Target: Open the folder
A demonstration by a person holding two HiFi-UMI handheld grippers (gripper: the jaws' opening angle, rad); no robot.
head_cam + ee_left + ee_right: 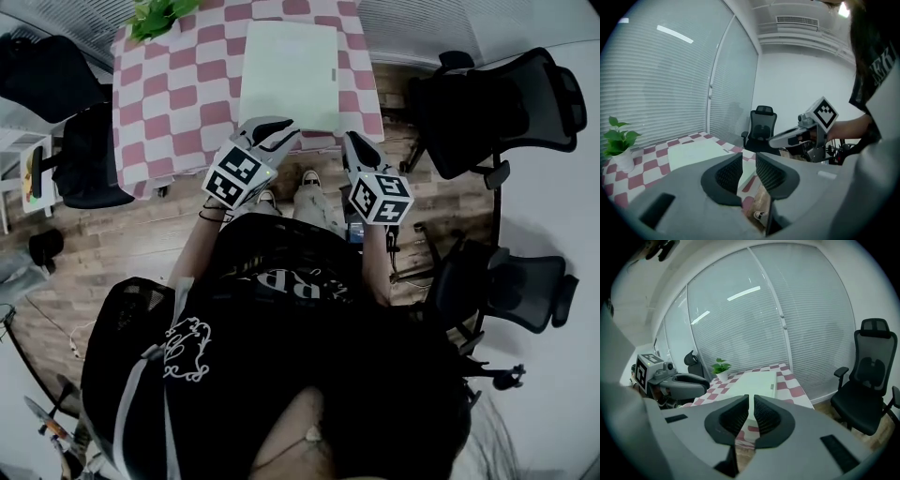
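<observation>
Pink-checked tablecloth (178, 84) under pale closed folder (289, 75), office chairs (497, 103) beside

White lettering is seen on the near black shirt (281, 337), but it cannot be read; no other text is found.

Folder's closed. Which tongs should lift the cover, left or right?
Probably right. The right tongs sit by the near right corner of the folder, on the side with the small tab, likely the opening edge. The left tongs hover mid near edge.
</observation>
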